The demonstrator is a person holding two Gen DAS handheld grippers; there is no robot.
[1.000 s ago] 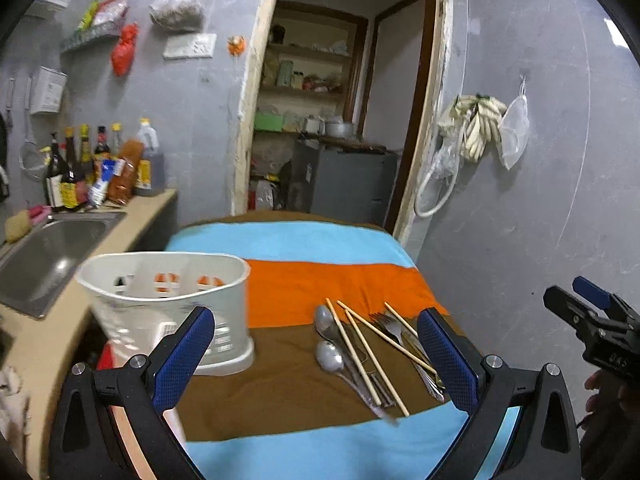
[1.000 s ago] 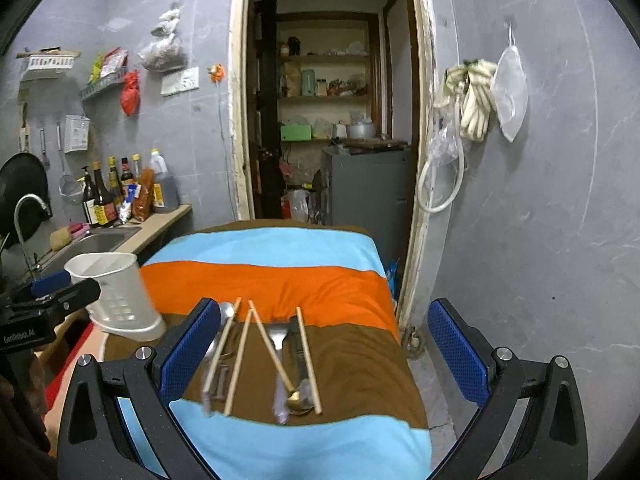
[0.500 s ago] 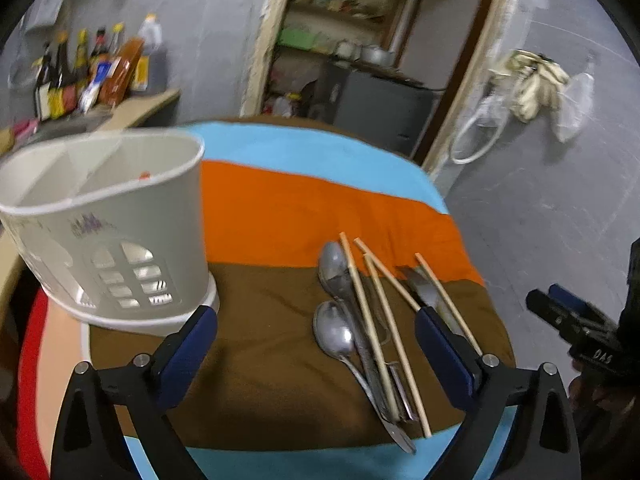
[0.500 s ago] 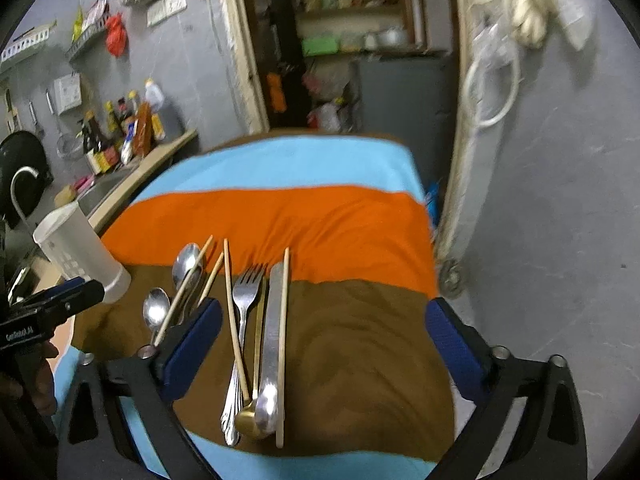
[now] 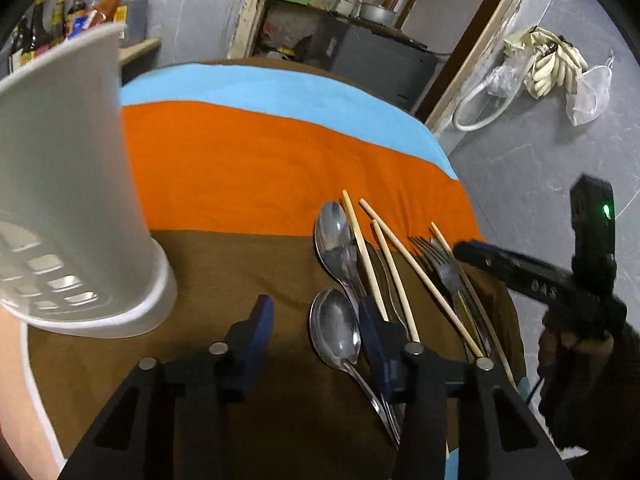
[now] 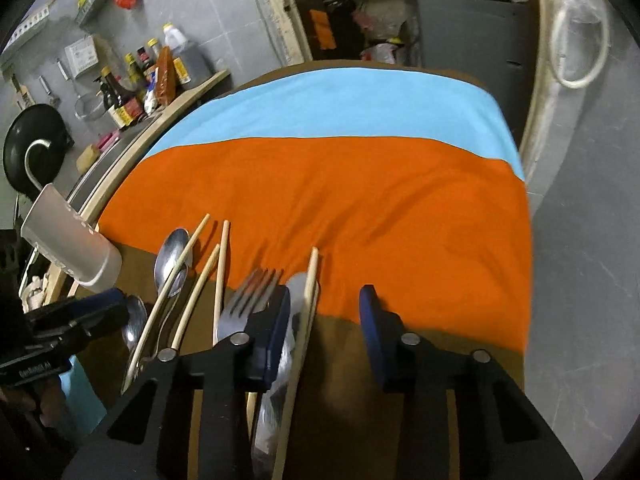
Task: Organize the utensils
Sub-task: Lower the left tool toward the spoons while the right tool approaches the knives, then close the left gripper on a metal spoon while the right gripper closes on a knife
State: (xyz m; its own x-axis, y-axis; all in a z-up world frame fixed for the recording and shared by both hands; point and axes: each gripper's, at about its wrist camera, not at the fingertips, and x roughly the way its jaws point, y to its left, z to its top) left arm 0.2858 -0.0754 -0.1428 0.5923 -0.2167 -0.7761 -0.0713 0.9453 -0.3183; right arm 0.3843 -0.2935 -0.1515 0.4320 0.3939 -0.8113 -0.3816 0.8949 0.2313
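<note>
Spoons, a fork, a knife and several chopsticks lie on the brown stripe of the striped cloth [image 5: 248, 152]. My left gripper [image 5: 316, 330] hovers low over the near spoon [image 5: 334, 326]. Its jaws are closing with the spoon's bowl between them, and the pads do not press on it. The white utensil holder [image 5: 60, 200] stands upright close on the left. My right gripper [image 6: 325, 320] is closing over the knife [image 6: 297, 294] and a chopstick [image 6: 310, 300], which lie between its jaws by the left finger [image 6: 278, 332], ungripped. The fork [image 6: 248, 300] lies just left of it.
A counter with sauce bottles [image 6: 132, 92] and a sink runs along the left. A doorway to a storeroom [image 5: 360, 8] is behind the table. The cloth's right edge [image 6: 524, 240] drops to the grey floor. The orange stripe [image 6: 360, 200] lies beyond the utensils.
Both grippers have dropped and tilted down toward the utensils, and their jaws have narrowed from wide open. The holder now fills the left wrist view's left side.
</note>
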